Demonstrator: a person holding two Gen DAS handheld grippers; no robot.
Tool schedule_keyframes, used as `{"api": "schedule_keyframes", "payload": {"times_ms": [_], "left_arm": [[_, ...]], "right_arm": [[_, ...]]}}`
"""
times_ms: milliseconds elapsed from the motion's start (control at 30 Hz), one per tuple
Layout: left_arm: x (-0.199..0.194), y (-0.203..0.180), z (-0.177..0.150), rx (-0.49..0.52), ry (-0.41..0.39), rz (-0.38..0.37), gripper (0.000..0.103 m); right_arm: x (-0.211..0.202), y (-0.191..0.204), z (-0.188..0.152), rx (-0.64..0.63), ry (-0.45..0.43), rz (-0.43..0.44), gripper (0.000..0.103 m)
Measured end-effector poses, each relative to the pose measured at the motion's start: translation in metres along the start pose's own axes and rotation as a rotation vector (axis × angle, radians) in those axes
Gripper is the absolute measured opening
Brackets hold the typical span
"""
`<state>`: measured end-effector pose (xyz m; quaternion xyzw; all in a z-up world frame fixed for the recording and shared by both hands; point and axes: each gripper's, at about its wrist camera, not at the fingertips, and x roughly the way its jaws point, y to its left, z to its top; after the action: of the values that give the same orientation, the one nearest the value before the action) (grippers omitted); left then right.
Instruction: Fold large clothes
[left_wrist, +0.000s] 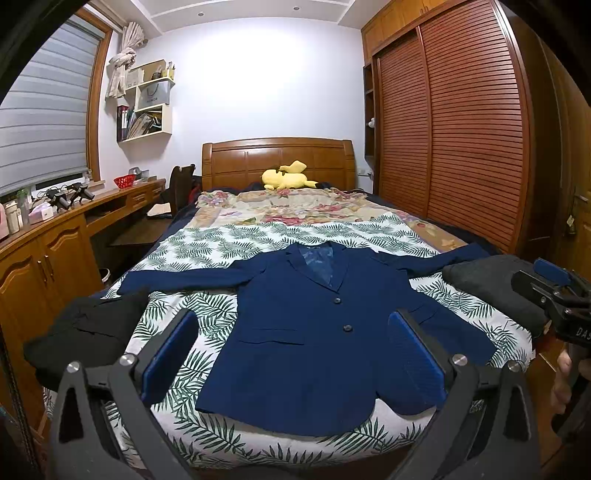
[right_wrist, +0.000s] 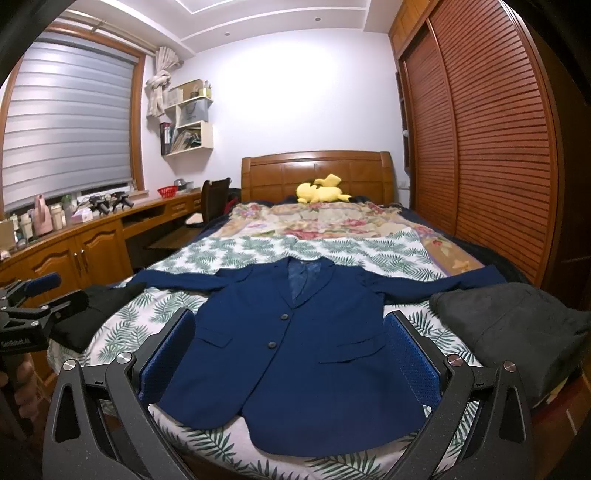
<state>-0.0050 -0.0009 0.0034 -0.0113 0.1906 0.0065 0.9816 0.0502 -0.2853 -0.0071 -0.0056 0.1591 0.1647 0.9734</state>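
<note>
A navy blue suit jacket (left_wrist: 314, 332) lies flat and face up on the bed, buttoned, both sleeves spread out sideways; it also shows in the right wrist view (right_wrist: 295, 362). My left gripper (left_wrist: 295, 354) is open and empty, held above the jacket's lower hem at the foot of the bed. My right gripper (right_wrist: 291, 354) is open and empty too, held above the hem. The right gripper shows at the right edge of the left wrist view (left_wrist: 554, 291), and the left gripper at the left edge of the right wrist view (right_wrist: 33, 295).
A black folded garment (left_wrist: 85, 336) lies at the bed's left edge, a dark grey one (left_wrist: 495, 284) at the right edge. The leaf-print sheet (left_wrist: 207, 243) covers the bed. A yellow plush toy (left_wrist: 286, 177) sits by the headboard. A wooden desk (left_wrist: 55, 236) stands left, a wardrobe (left_wrist: 461, 129) right.
</note>
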Motion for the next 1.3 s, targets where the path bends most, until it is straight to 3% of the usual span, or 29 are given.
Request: {"api": "schedule_keyframes", "payload": {"times_ms": [900,1300], "left_arm": [[-0.001,-0.005,0.001,0.008,0.000,-0.001,0.103],[0.046,0.018,-0.016,-0.010,0.084,0.021,0.103]], "right_arm": [[-0.001,0.003,0.001,0.005,0.006,0.005,0.103],[0.033,0.009,-0.005,-0.014,0.069,0.023,0.103]]}}
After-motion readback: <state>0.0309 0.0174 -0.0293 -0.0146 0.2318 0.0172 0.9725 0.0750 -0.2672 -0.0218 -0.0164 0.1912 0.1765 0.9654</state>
